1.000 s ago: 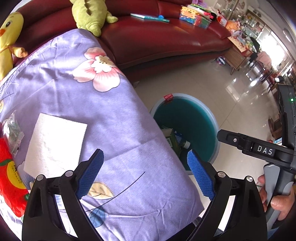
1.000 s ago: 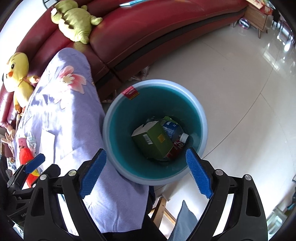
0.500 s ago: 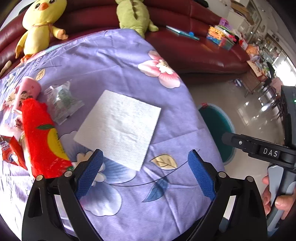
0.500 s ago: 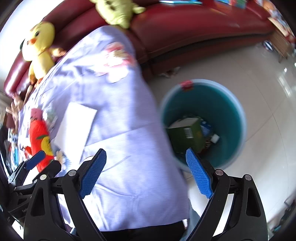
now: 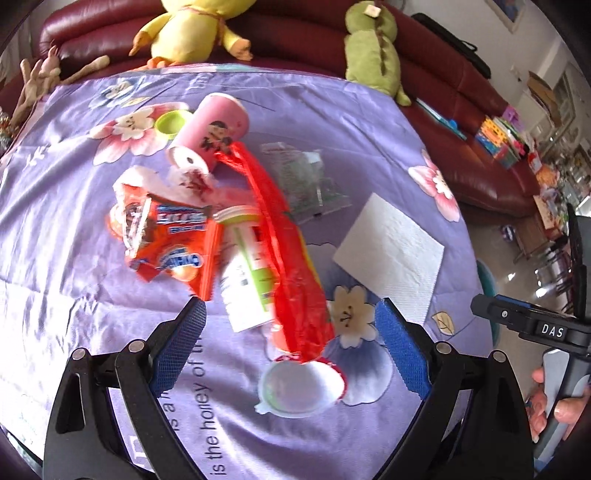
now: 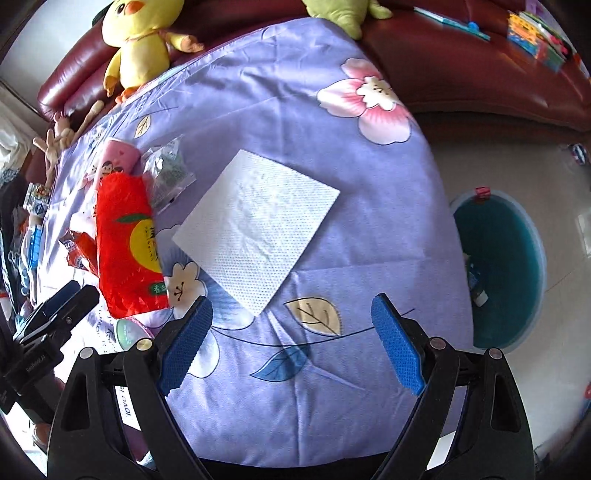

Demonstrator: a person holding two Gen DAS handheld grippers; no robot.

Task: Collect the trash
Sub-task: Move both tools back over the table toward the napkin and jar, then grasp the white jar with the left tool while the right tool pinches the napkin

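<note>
Trash lies on a purple flowered cloth (image 5: 74, 206): a red plastic bag (image 5: 291, 266), an orange snack wrapper (image 5: 166, 240), a white and green bottle (image 5: 247, 273), a pink tube (image 5: 210, 133), a clear wrapper (image 5: 306, 177), a white lid (image 5: 299, 387) and a white napkin (image 5: 391, 251). My left gripper (image 5: 291, 347) is open and empty, over the red bag's near end. My right gripper (image 6: 291, 343) is open and empty, just short of the napkin (image 6: 258, 221). The teal bin (image 6: 506, 269) stands on the floor at the right.
A dark red sofa (image 5: 461, 122) with a yellow duck toy (image 5: 192, 29) and a green plush (image 5: 373, 48) runs behind the table. Books and toys (image 5: 502, 136) lie on the sofa. Shiny tiled floor (image 6: 480, 155) surrounds the bin.
Both grippers have swung left, away from the bin and over the table. The left one now faces the trash pile, the right one the napkin. Both stayed open.
</note>
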